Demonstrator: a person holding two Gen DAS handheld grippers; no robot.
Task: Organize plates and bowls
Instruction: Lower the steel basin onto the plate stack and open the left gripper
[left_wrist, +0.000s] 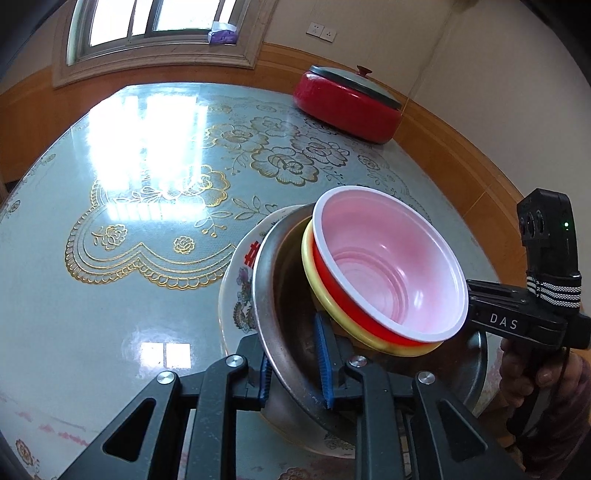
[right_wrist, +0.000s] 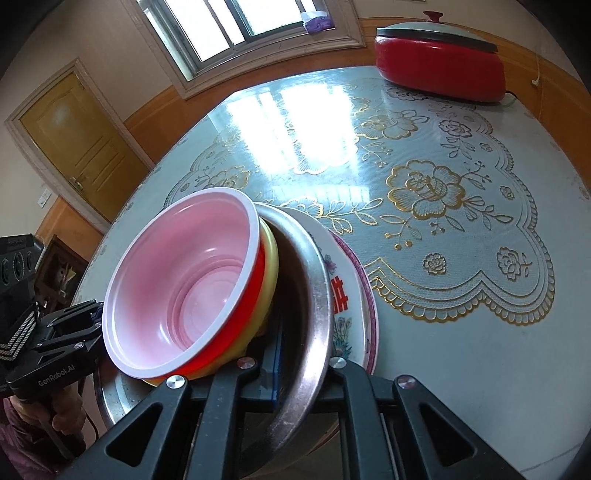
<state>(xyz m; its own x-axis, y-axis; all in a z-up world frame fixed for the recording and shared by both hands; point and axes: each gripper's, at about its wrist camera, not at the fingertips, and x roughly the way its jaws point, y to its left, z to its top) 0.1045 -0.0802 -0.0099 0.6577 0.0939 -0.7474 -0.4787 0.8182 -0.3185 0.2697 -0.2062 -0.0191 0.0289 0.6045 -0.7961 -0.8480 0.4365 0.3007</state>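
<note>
the left gripper (left_wrist: 297, 373) is clamped on the thin rim of a dull steel bowl (left_wrist: 284, 291), one ribbed blue pad (left_wrist: 324, 365) inside the wall and the other outside it. just ahead of the fingers, a glossy red plastic bowl (left_wrist: 388, 266) with a white lip sits tilted in a yellow bowl (left_wrist: 314, 273), both in the steel one, over a floral ceramic plate (left_wrist: 236, 291). the right gripper (right_wrist: 301, 373) grips the same steel rim on the opposite side, above the glassy gold-flowered tablecloth (right_wrist: 443, 229); far ahead sits a round red lidded electric pot (right_wrist: 439, 66).
</note>
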